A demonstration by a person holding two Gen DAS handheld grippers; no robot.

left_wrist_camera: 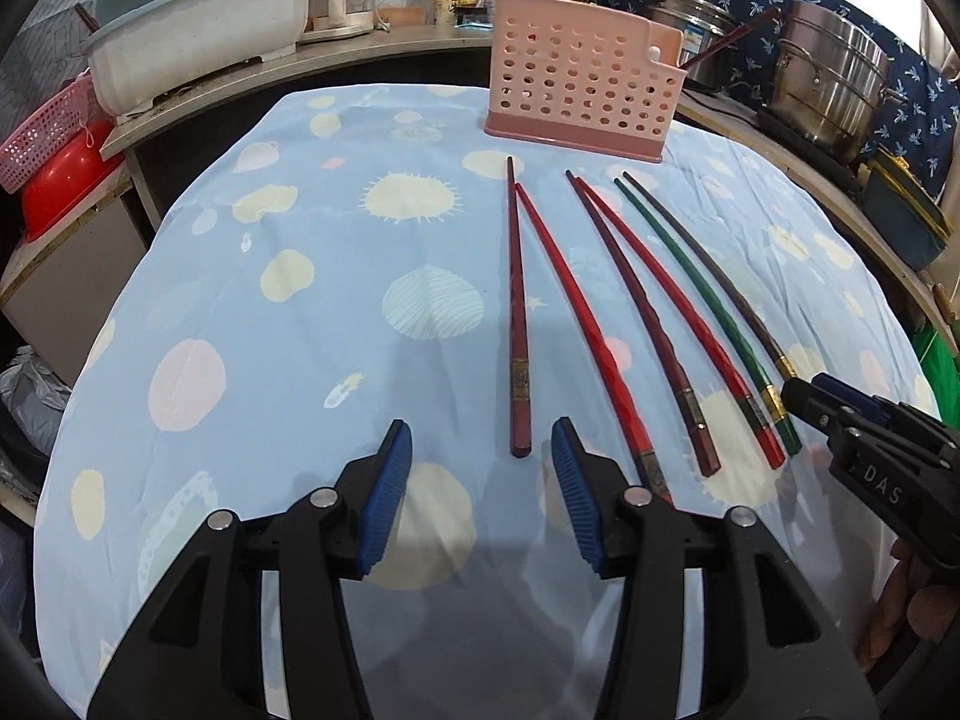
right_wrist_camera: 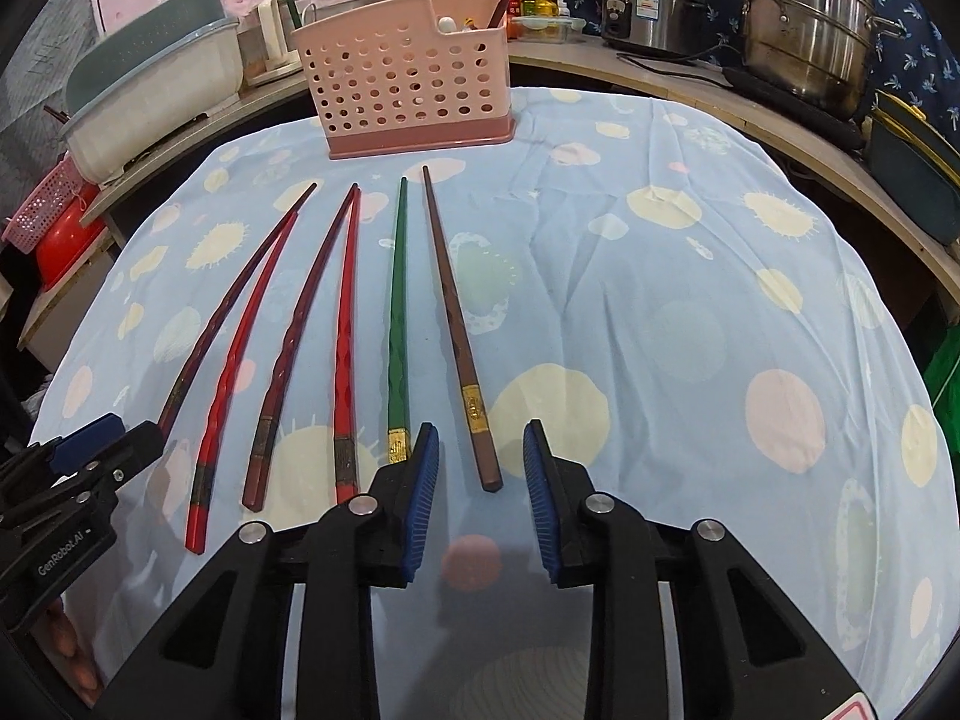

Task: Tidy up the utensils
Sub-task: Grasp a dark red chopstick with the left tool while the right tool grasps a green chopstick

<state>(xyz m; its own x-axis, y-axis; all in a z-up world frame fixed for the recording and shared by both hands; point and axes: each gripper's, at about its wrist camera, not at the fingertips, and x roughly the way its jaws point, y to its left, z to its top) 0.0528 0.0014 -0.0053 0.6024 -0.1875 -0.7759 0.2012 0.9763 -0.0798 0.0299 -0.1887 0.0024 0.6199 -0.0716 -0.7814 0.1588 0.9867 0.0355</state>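
Several chopsticks lie side by side on the blue patterned cloth (left_wrist_camera: 270,360), tips toward a pink perforated holder (left_wrist_camera: 582,78) at the far edge. My left gripper (left_wrist_camera: 483,444) is open low over the cloth, and the butt of the leftmost dark red chopstick (left_wrist_camera: 515,300) lies between its jaws, nearer the right pad. My right gripper (right_wrist_camera: 481,444) is open too, straddling the butt of the brown chopstick (right_wrist_camera: 456,330) at the right end of the row; the green chopstick (right_wrist_camera: 397,312) runs by its left pad. The holder (right_wrist_camera: 408,78) has a green and a dark chopstick standing in it.
A white and teal basin (left_wrist_camera: 198,24) sits on the counter at the back left, with a pink basket (left_wrist_camera: 42,132) and red bowl below. Steel pots (right_wrist_camera: 810,18) and a rice cooker (right_wrist_camera: 654,0) stand at the back right. Bottles and a kettle line the rear.
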